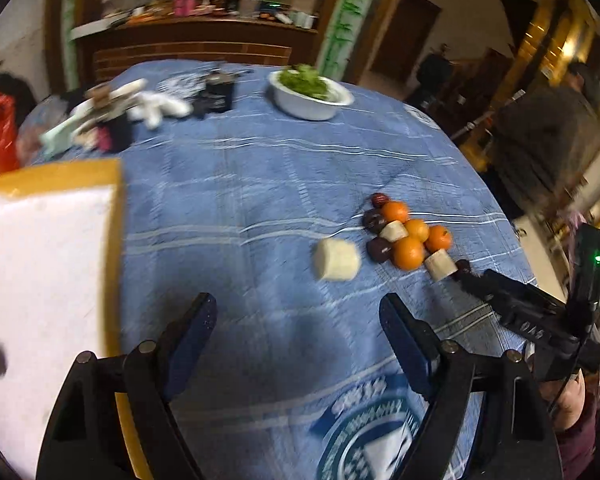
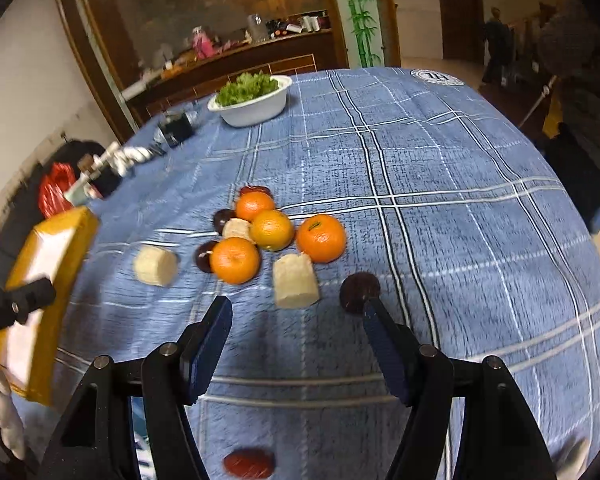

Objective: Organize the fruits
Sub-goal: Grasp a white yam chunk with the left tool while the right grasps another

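tray (image 1: pixel 40 264) blurred and cropped, red fruit (image 2: pixel 249 463) blurred

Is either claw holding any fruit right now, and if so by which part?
Nothing is held. The left claw and right claw both stand open over the blue cloth, with no fruit between their fingers.

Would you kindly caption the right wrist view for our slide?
Open right tongs hover before oranges, pale chunks and dark fruits on blue cloth.

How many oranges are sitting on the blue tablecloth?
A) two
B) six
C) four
C: the right wrist view shows four oranges clustered together on the tablecloth, among pale cut chunks and dark fruits.
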A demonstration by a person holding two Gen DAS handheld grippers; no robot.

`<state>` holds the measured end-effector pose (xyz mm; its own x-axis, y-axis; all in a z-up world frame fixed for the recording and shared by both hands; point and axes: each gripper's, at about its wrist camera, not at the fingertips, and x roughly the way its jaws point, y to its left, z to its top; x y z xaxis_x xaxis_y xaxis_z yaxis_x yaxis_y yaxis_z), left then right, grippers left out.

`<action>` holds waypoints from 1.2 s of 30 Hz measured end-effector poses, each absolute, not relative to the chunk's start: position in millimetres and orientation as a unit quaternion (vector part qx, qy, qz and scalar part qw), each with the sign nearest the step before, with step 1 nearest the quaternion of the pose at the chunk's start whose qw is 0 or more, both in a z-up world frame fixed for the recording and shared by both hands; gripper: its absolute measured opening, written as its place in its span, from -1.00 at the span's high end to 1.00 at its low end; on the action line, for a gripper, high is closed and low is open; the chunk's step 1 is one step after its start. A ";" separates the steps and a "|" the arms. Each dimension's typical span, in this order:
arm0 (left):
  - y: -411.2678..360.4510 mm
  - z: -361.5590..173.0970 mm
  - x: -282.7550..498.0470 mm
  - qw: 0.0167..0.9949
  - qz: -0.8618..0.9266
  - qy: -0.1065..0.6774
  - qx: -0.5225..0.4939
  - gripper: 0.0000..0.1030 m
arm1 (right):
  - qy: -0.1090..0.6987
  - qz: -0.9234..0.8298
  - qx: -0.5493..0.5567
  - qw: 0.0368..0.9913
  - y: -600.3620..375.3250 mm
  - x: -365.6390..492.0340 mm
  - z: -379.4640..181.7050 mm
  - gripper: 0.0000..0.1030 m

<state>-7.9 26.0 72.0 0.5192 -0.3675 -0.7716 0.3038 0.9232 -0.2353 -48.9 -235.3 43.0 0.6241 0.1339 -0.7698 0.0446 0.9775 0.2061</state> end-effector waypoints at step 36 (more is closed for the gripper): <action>-23.7 51.4 13.6 0.875 -0.199 0.441 0.027 0.44 | 0.438 0.073 0.033 0.895 -207.5 -31.4 40.6 0.40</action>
